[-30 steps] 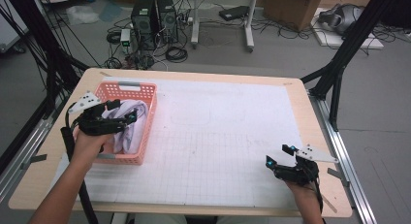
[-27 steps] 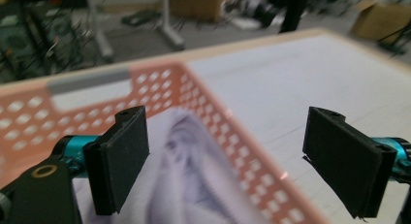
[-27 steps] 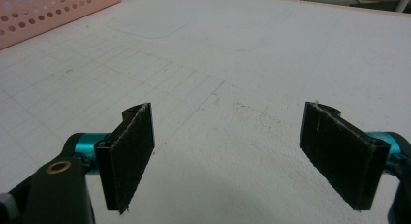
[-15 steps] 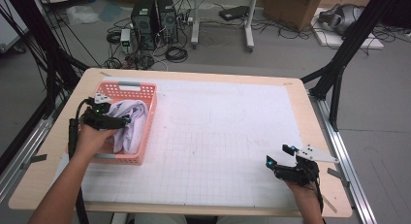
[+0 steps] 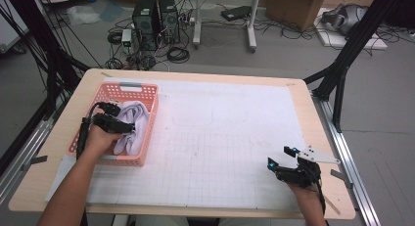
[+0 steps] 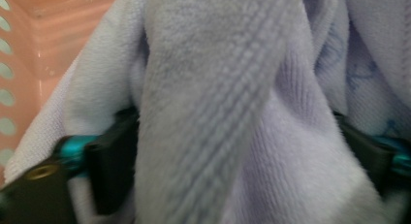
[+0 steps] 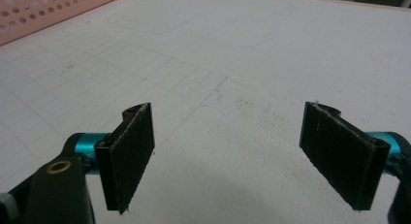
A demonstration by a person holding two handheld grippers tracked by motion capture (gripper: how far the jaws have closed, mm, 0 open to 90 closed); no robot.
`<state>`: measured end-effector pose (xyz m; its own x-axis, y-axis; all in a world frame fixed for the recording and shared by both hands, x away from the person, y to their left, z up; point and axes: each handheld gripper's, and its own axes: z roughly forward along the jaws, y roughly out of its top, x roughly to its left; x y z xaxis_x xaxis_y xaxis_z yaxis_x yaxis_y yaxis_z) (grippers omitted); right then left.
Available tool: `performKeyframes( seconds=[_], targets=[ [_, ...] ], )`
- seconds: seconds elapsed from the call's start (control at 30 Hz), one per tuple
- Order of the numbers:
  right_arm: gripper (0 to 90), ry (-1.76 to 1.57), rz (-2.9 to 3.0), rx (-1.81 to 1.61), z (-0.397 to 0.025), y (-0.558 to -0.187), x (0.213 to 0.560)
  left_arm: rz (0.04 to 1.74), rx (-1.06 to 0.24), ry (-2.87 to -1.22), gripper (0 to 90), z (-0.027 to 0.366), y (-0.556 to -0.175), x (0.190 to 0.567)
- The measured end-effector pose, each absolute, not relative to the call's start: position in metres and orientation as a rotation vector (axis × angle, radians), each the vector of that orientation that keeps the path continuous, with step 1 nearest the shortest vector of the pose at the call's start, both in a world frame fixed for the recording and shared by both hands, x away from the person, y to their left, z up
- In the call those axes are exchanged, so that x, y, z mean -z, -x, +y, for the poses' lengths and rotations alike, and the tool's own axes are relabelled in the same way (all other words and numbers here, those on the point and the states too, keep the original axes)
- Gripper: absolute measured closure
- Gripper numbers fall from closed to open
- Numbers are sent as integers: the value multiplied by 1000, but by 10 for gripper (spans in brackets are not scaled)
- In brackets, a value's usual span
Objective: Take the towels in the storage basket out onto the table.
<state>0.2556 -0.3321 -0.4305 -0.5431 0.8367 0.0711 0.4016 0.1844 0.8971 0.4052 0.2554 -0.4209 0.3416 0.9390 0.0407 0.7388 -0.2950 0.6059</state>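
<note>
Left gripper [image 5: 113, 119] is sitting inside the pink basket [image 5: 142, 89] at the table's left side, its 2 jaws spread wide with a thick fold of the pale lilac towel [image 6: 218, 112] bunched between them. Cloth is touching both pads, but the jaws aren't pinching it tight. The towel [image 5: 134, 125] is lying in the basket, draped toward its right wall. Left hand [image 5: 98, 140] is reaching in over the basket's near rim, forearm coming in from the bottom edge.

Right gripper [image 7: 242, 156] is gaping wide, holding nothing, hovering low over the white gridded mat [image 7: 232, 64]. It's sitting near the table's near-right corner [image 5: 293, 168], well apart from the basket.
</note>
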Motion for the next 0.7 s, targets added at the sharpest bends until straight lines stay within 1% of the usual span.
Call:
performKeyframes(
  seconds=[0.03,0.07,0.13,0.17,0.2,0.23,0.3,0.4,0.43,0.47,0.5,0.53,0.57,0.6,0.63,0.67,0.7],
  targets=[
    [190,-1164,2029,-1323,-332,-255,430,1466,-555,-2118,440,256,-404,419],
    [190,-1164,2029,-1323,-332,-255,430,1457,-566,-2124,508,257,-403,418],
    [190,-1163,2028,-1326,-331,-255,430,1456,-546,-2101,603,260,-402,416],
    [190,-1163,2028,-1326,-331,-255,430,1455,-530,-2080,603,262,-401,414],
    [190,-1160,2028,-1324,-331,-256,430,1468,-477,-2006,664,269,-401,411],
    [190,-1168,2028,-1324,-331,-255,430,1468,-477,-2006,678,269,-401,411],
    [190,-1174,2026,-1325,-332,-255,430,1472,-444,-1919,688,275,-400,408],
    [191,-1178,2023,-1323,-333,-256,431,1398,-479,-1823,692,280,-395,398],
    [191,-1178,2023,-1323,-333,-256,431,1398,-479,-1823,692,280,-395,398],
    [190,-1176,2021,-1321,-333,-256,431,1343,-492,-1752,692,283,-391,393],
    [191,-1176,2021,-1320,-333,-256,431,1343,-492,-1752,692,283,-391,393],
    [190,-1176,2021,-1320,-333,-256,431,1322,-499,-1718,692,285,-389,390],
    [190,-1176,2021,-1320,-333,-256,431,1297,-513,-1681,692,287,-386,387],
    [190,-1186,2022,-1322,-332,-255,431,1251,-534,-1607,692,290,-382,381],
    [190,-1177,2025,-1323,-333,-256,431,1251,-534,-1607,692,290,-382,381],
    [191,-1176,2023,-1324,-332,-256,431,1212,-536,-1530,692,294,-377,375],
    [191,-1181,2024,-1325,-332,-255,431,1184,-542,-1503,692,296,-375,372]
  ],
)
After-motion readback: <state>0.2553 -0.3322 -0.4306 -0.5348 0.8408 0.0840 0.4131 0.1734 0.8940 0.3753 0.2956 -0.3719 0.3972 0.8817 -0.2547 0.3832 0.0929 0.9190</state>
